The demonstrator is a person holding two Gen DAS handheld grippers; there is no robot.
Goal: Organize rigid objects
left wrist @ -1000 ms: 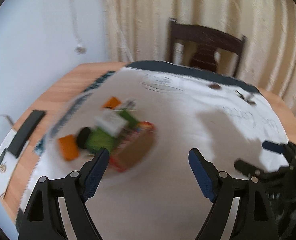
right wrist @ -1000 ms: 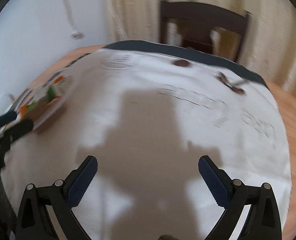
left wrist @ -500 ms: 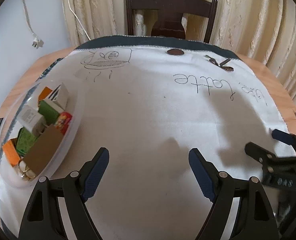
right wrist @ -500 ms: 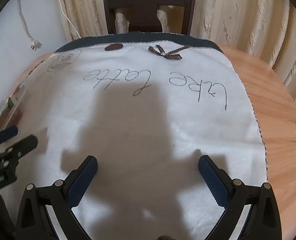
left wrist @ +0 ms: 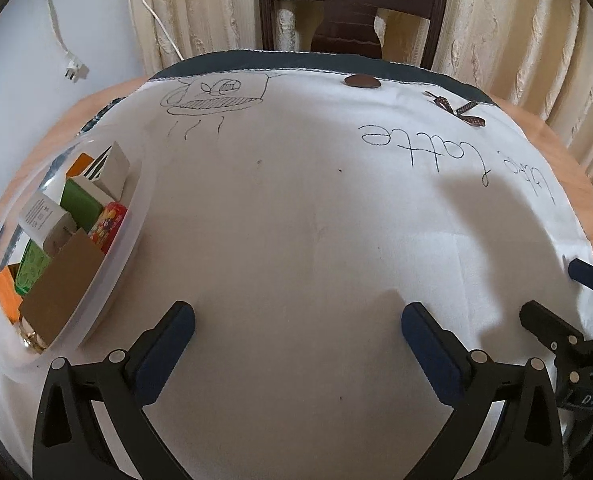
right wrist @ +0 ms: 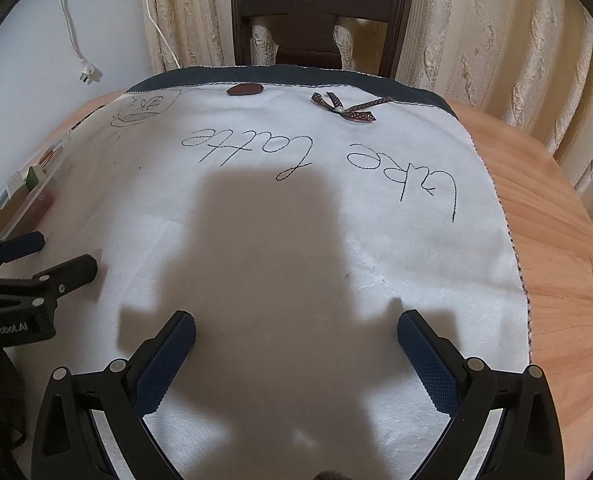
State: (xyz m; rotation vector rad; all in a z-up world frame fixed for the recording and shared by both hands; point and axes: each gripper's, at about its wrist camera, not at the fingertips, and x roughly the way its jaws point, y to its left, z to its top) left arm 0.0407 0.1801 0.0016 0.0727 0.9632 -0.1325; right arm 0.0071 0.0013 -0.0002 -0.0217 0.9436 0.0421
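We found the boxes [left wrist: 76,216] heaped in the clear bowl [left wrist: 132,216] at the worktop's left edge, just left of our left claw [left wrist: 296,344] and well apart from our right claw [right wrist: 296,344]. Both claws hung wide open, holding nothing, so we judged the left nearer.

white cloth [left wrist: 296,220] (black stitching), orange box [left wrist: 81,164]

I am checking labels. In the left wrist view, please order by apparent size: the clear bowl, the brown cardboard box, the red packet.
1. clear bowl
2. brown cardboard box, though it lies nearest the camera
3. red packet, partly hidden
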